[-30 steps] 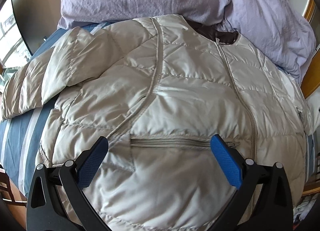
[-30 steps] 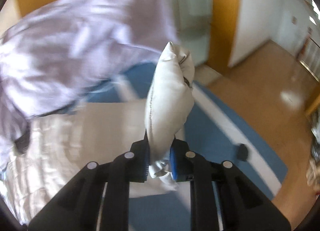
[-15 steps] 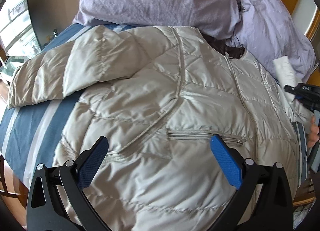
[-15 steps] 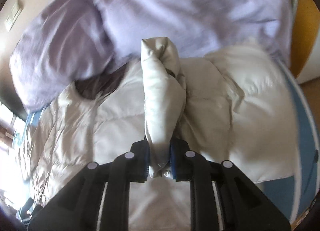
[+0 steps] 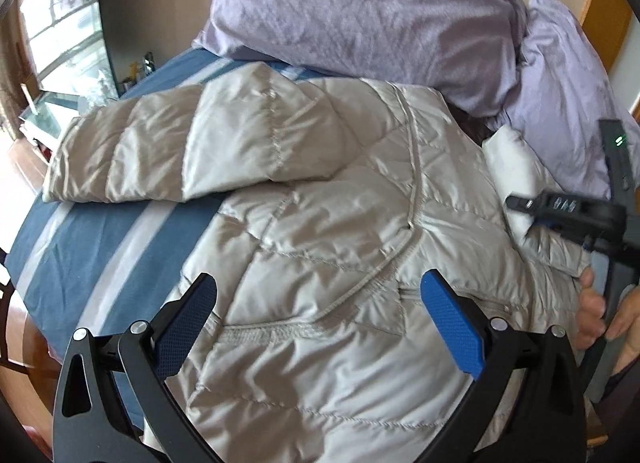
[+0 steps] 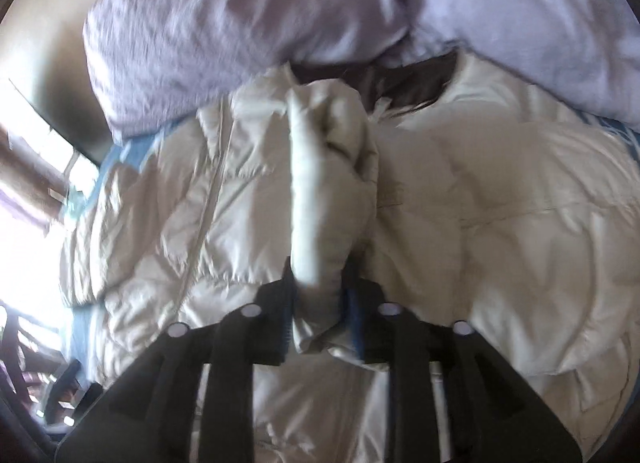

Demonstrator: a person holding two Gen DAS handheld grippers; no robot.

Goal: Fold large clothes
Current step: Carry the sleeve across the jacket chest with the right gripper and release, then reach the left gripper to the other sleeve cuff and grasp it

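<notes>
A beige quilted puffer jacket (image 5: 320, 223) lies front up on a blue striped bed (image 5: 92, 247). Its left sleeve (image 5: 180, 155) stretches out to the left. My left gripper (image 5: 318, 323) is open and empty, hovering over the jacket's lower left side. My right gripper (image 6: 318, 303) is shut on the jacket's right sleeve cuff (image 6: 328, 191) and holds it over the jacket's chest. In the left wrist view the right gripper (image 5: 520, 205) shows at the right edge with the pale sleeve (image 5: 512, 159) in it.
Two lilac pillows (image 5: 360, 11) lie at the head of the bed, just beyond the jacket's dark collar (image 6: 400, 83). A window and glass shelves (image 5: 52, 43) are to the left. Wooden floor (image 5: 20, 351) shows past the bed's left edge.
My right gripper has carried the sleeve from beside the bed inward over the jacket's chest. My left gripper has shifted left along the jacket, still open.
</notes>
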